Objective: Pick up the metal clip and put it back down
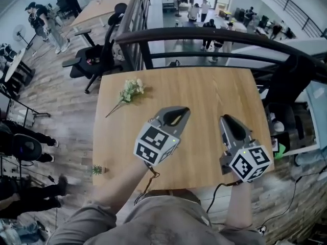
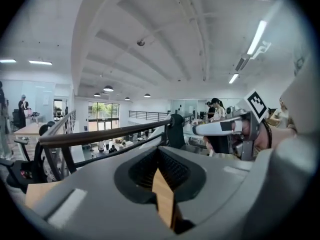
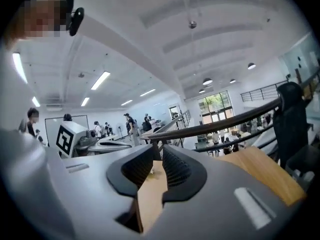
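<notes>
No metal clip shows in any view. Both grippers hang above the near half of the wooden table (image 1: pixel 204 86) and point away from me, roughly level. My left gripper (image 1: pixel 183 111) (image 2: pixel 159 149) has its fingertips together, with nothing between the ribbed pads. My right gripper (image 1: pixel 226 118) (image 3: pixel 157 147) shows a narrow gap at its tips and holds nothing; only the table shows through the jaws. Each gripper view also catches the other gripper beside it, with its marker cube (image 2: pixel 256 103) (image 3: pixel 67 138).
A sprig of pale flowers (image 1: pixel 131 91) lies on the table's far left part. A small green tuft (image 1: pixel 97 170) sits by the left edge. A dark railing (image 1: pixel 204 34) curves behind the table, with a black chair (image 1: pixel 291 80) at the right. People stand on the floor beyond.
</notes>
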Motion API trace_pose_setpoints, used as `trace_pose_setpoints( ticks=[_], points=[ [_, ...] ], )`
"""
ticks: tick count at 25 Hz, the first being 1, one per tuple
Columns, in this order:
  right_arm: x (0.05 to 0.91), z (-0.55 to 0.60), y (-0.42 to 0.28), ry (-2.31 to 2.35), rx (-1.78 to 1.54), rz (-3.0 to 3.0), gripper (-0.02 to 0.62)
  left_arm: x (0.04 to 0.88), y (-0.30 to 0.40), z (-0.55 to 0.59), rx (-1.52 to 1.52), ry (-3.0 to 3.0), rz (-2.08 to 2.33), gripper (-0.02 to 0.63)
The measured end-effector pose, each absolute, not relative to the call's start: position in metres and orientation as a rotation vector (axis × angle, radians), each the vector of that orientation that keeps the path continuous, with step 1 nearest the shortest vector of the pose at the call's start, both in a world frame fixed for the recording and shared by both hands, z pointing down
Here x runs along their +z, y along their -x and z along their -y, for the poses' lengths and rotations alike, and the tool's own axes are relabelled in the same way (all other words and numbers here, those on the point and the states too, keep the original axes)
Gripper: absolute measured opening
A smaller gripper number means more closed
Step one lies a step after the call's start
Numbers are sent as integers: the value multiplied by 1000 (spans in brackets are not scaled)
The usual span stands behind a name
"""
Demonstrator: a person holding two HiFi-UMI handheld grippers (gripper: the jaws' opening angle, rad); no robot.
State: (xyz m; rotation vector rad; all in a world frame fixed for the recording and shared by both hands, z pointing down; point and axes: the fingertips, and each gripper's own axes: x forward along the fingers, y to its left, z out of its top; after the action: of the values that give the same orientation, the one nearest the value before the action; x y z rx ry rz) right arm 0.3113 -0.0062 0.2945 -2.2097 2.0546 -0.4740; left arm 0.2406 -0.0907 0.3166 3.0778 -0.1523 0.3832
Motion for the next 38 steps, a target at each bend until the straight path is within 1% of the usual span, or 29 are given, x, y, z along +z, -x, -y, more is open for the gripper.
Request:
trace_pose_setpoints(
  ticks=[7,17,19,22,30,38],
  points=[
    [268,4,-248,2102,-384,-2282,41,289,-166,86,325,-3109,316,0],
    [270,10,-172,2025,-273,-2501,37,278,-75,88,315,-3119,541,0],
    [270,11,-159,1990,-270,-2521,12,275,-60,87,310,-3106,584,0],
    [272,12,-139,1935,-279,-2562,11,275,-39,86,318,-3086,651,0],
    [272,18,-109,1895,-247,-2642,11,278,2,85,338,-3049,758,1],
    [274,19,-99,1904,-247,-2651,11,280,15,87,339,-3053,788,2]
  ],
)
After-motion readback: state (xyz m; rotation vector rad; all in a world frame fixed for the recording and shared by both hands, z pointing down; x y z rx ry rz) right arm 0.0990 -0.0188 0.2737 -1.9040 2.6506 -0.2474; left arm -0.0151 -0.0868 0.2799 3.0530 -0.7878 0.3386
